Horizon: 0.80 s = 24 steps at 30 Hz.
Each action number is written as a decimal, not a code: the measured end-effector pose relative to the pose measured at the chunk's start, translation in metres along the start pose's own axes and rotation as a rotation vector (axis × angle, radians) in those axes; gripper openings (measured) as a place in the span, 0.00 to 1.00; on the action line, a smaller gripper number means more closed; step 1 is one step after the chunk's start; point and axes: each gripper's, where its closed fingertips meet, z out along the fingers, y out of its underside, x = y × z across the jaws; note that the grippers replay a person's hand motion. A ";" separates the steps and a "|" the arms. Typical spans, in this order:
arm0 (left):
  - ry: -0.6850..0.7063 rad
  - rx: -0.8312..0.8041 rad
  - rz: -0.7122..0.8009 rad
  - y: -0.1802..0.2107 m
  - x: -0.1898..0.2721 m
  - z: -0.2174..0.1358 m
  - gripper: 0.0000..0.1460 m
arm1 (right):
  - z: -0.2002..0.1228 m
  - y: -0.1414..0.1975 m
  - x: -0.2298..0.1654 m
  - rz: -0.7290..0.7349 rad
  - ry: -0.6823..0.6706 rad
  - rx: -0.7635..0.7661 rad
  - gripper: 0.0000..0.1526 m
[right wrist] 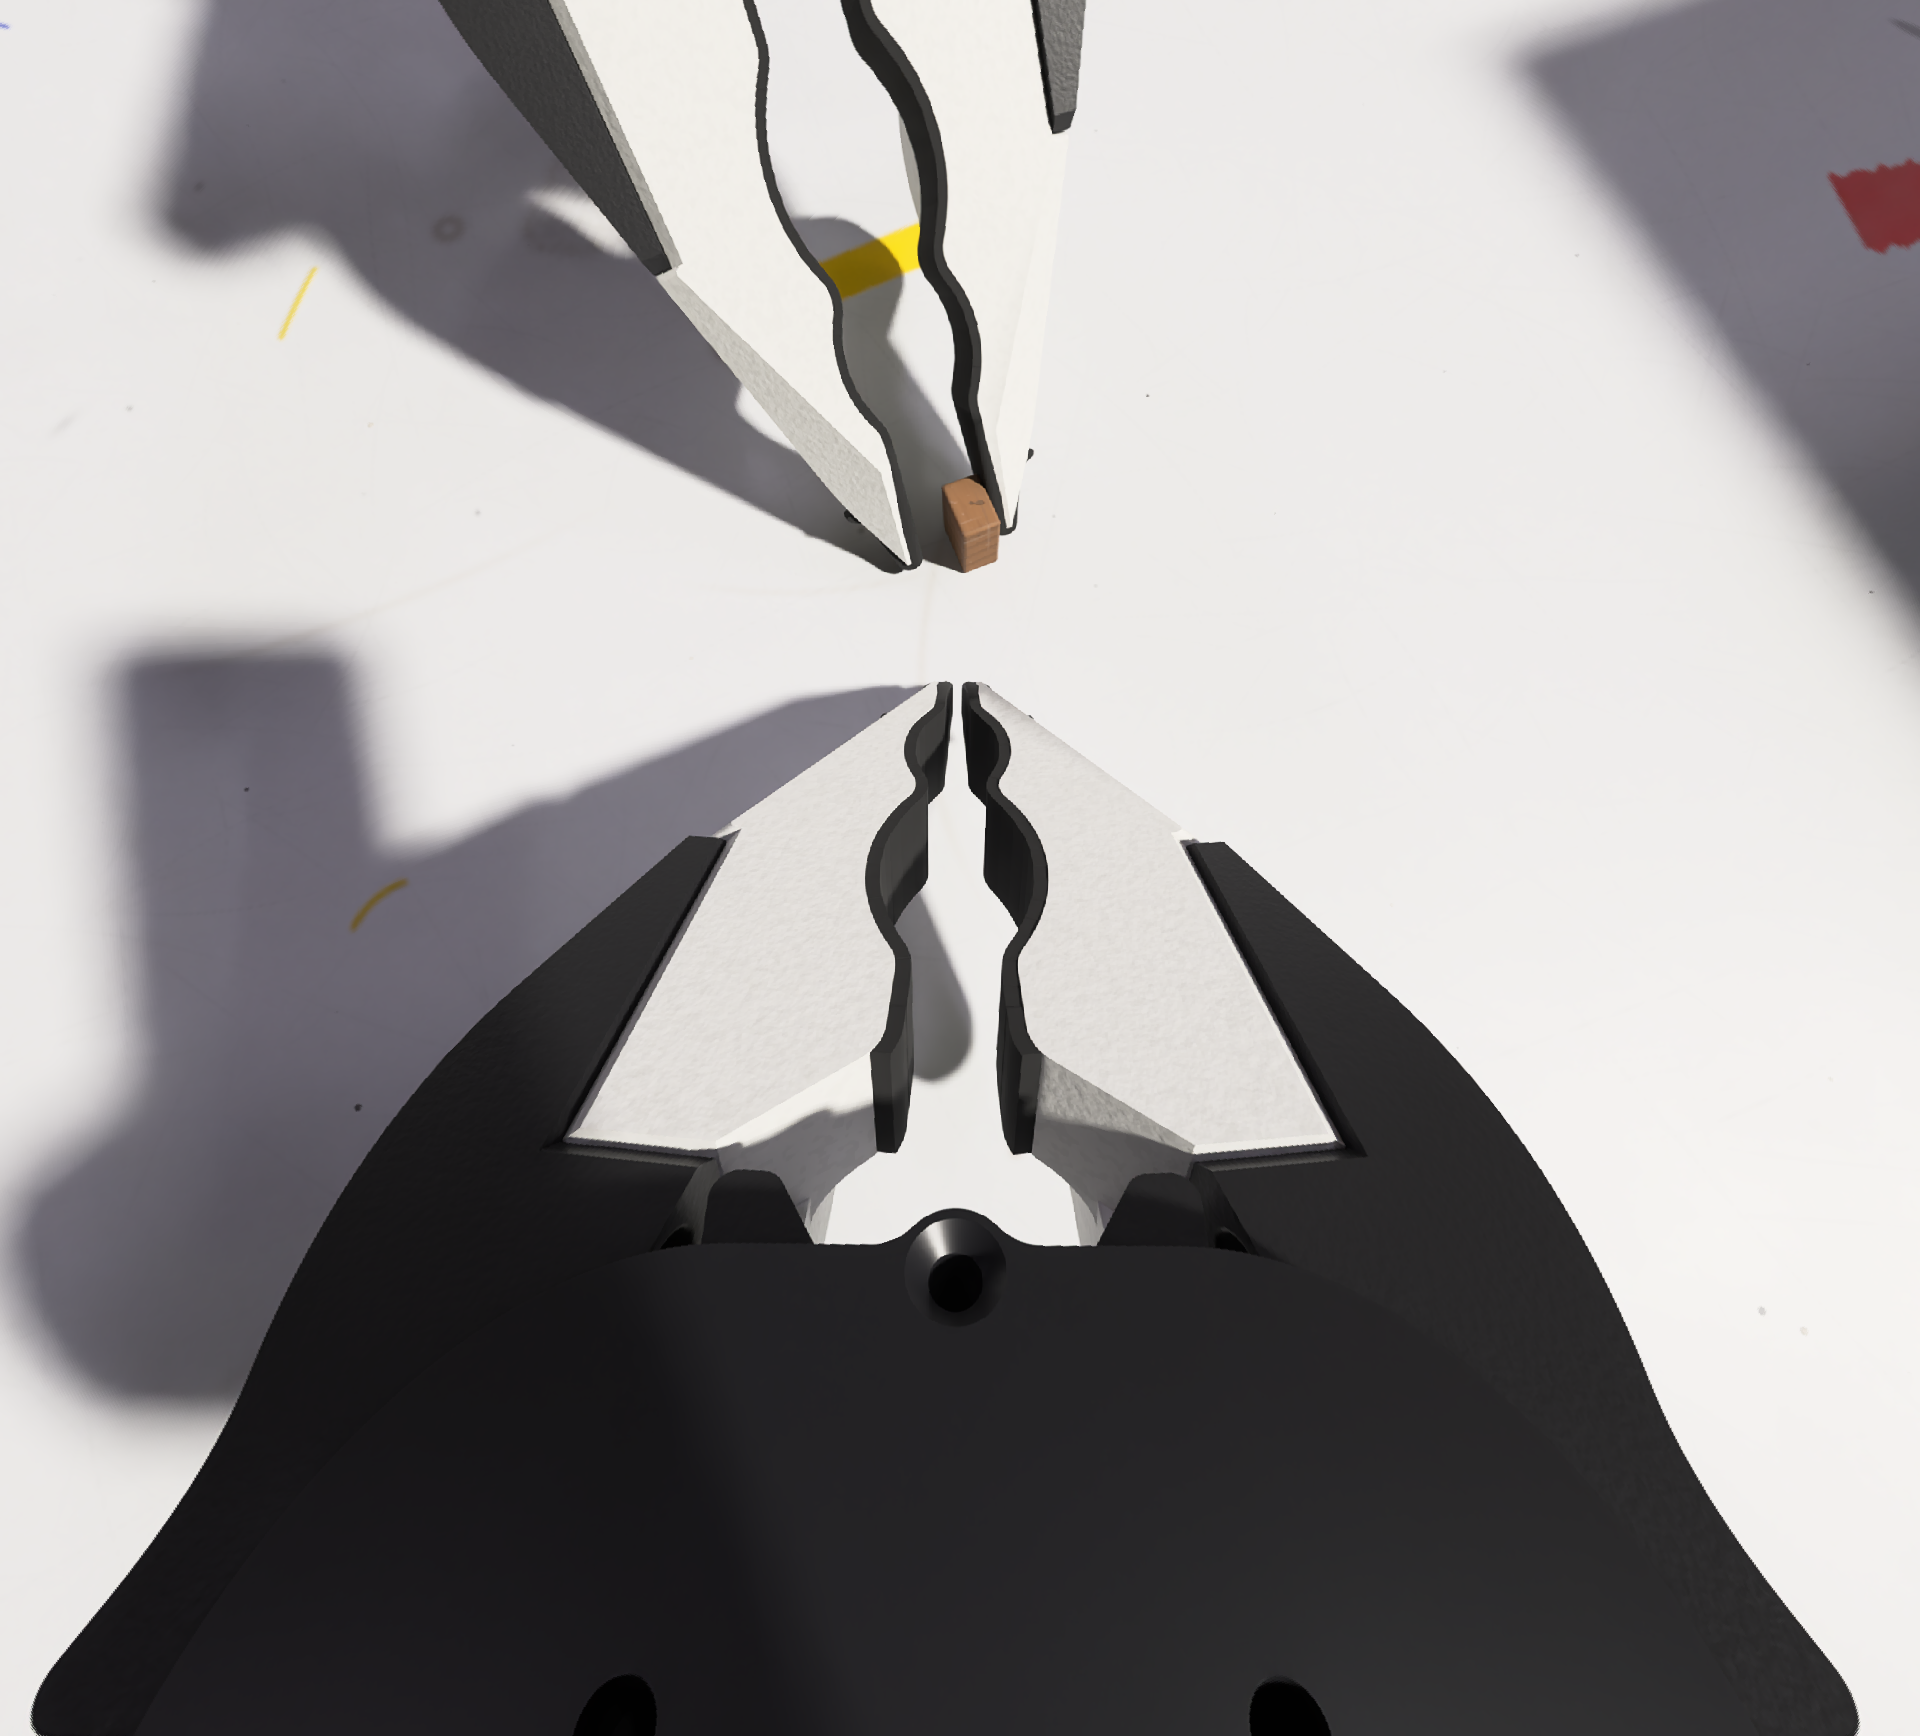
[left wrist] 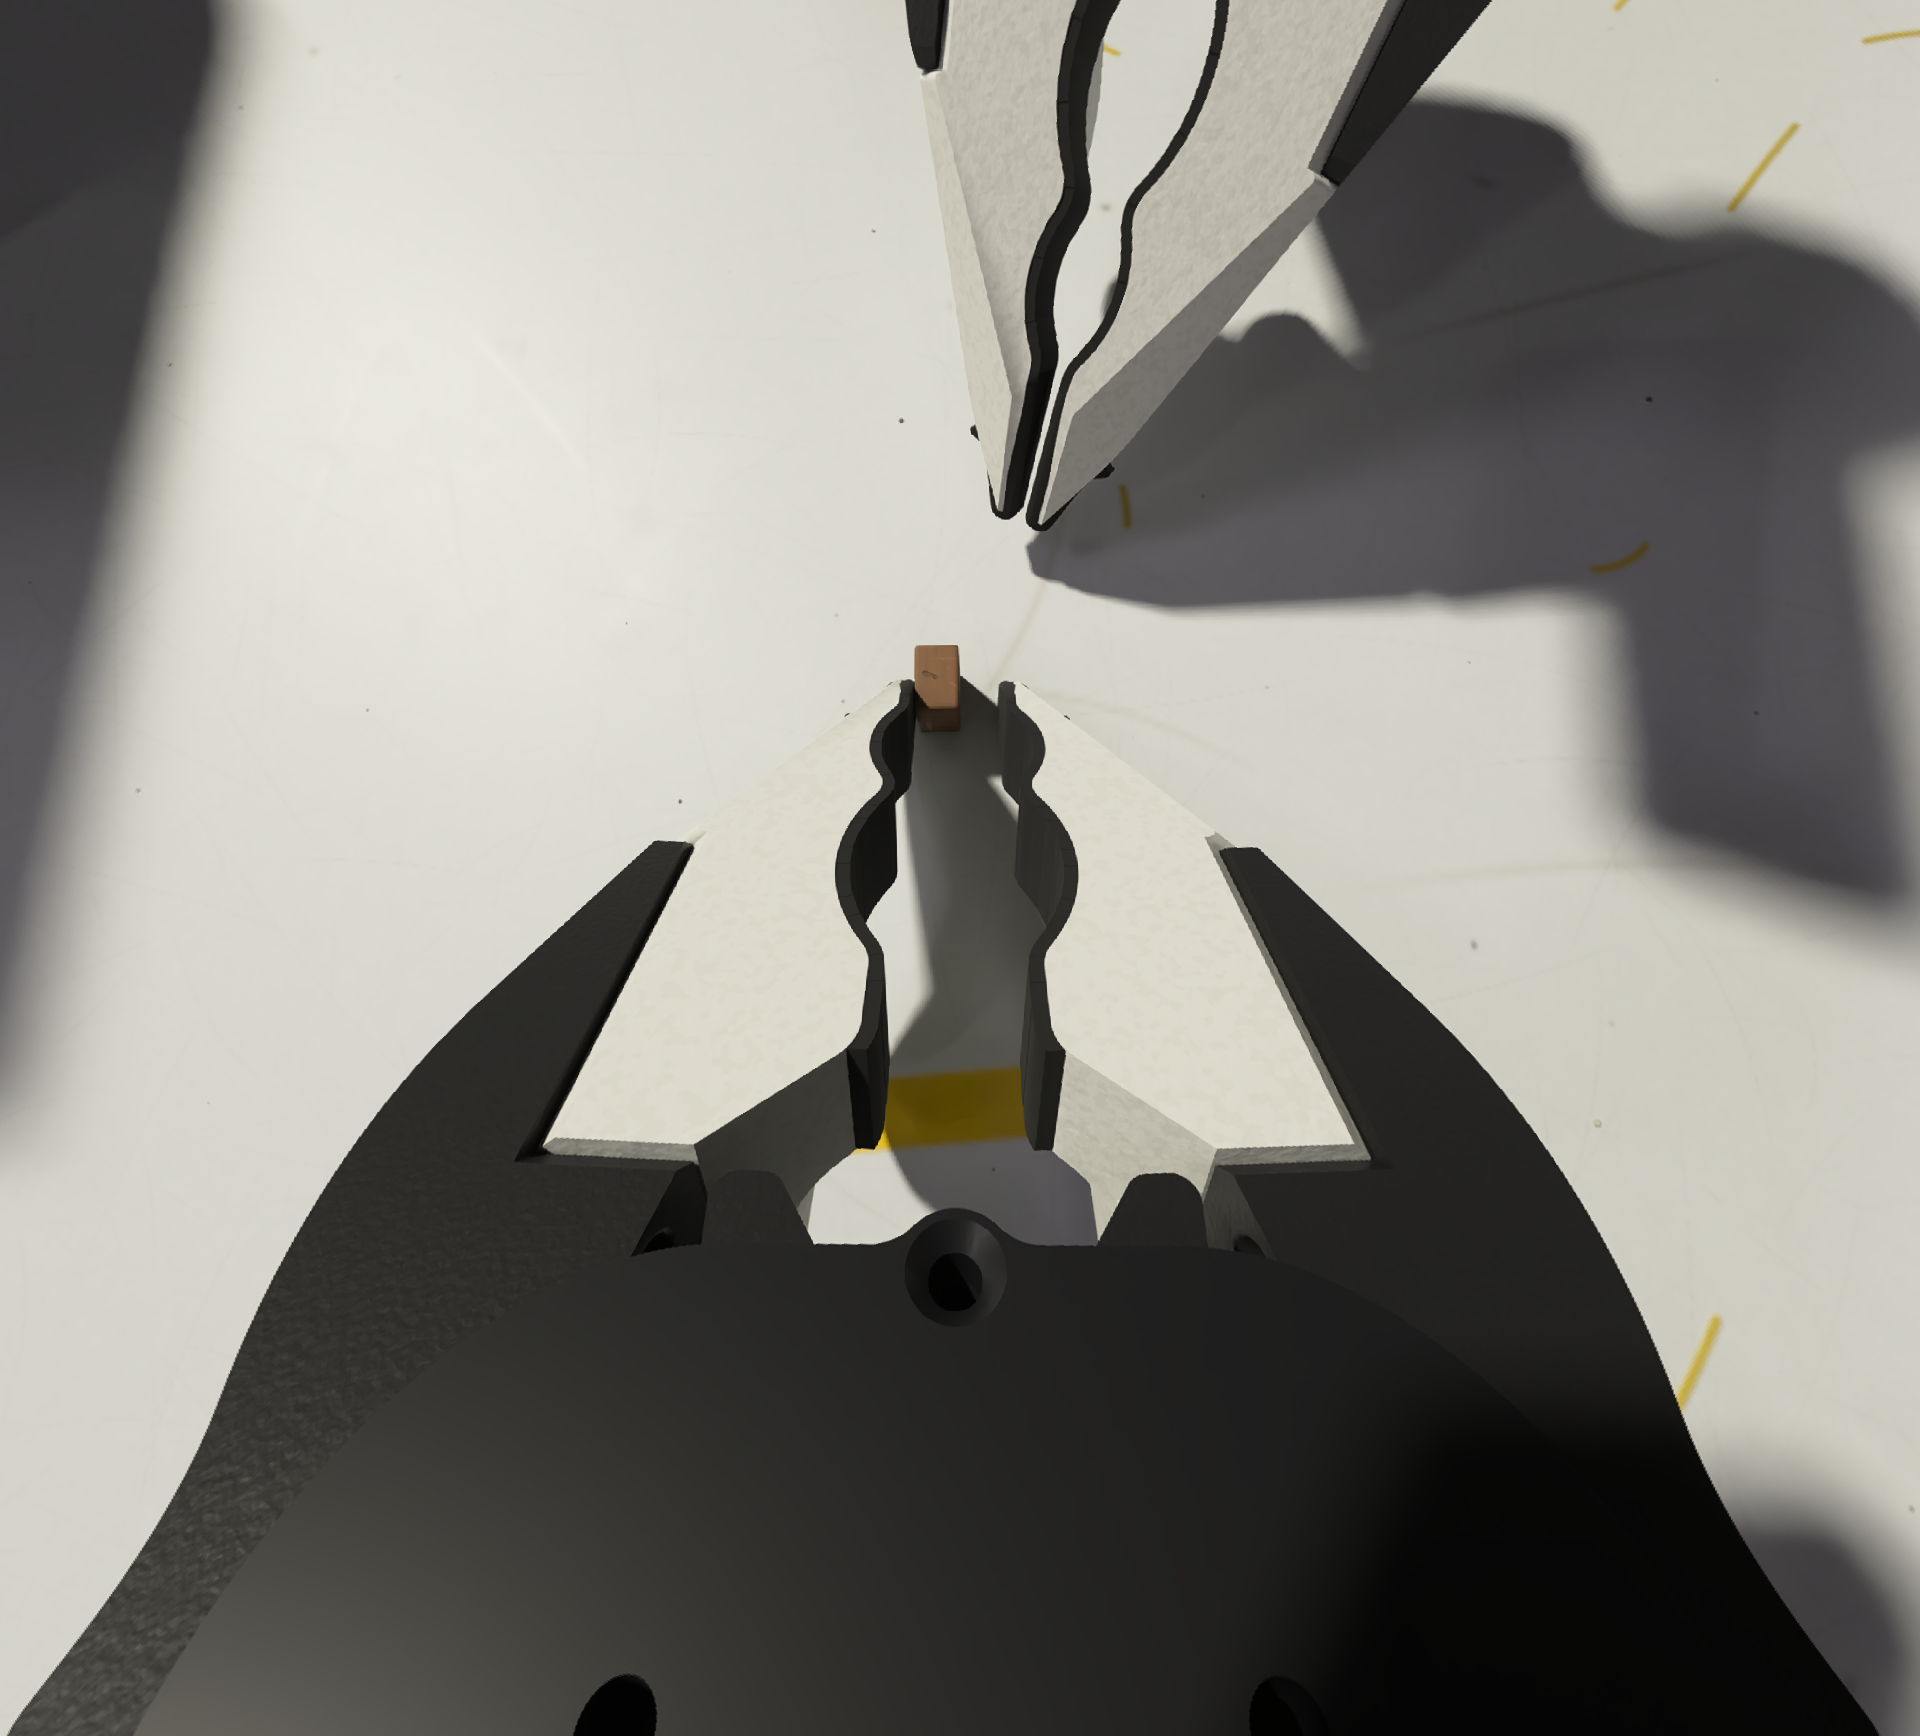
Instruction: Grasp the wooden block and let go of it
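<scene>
While the left gripper [left wrist: 949,699] stands tips-down on the white table [left wrist: 416,439], its fingers are spread, and the wooden block [left wrist: 936,687] sits upright between them, hard against one fingertip with a clear gap to the other. From the right wrist view the same block [right wrist: 970,536] looks to be resting on the table, so I'd judge this as either just before the squeeze or just after the release; I can't tell which. That off-centre placement means a closing pinch would nudge the block sideways first. Opposite, the right gripper [right wrist: 956,694] hangs with its fingers pressed almost together, holding nothing, tips near the block but apart from it, probably just kept out of the way. Outward, there's a yellow tape strip [right wrist: 871,258] behind the left gripper, a red patch [right wrist: 1875,206] far off, and plenty of bare surface all round for backing away
</scene>
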 end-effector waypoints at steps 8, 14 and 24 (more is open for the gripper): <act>-0.049 -0.006 0.018 -0.001 -0.004 0.001 0.07 | 0.000 0.000 0.004 0.008 0.004 0.010 0.01; -0.096 -0.026 0.053 -0.003 -0.005 0.003 0.05 | -0.003 0.000 0.005 0.047 0.017 -0.034 0.01; -0.170 -0.052 0.088 -0.004 -0.006 0.003 0.05 | -0.003 -0.001 0.007 0.122 0.084 -0.059 0.00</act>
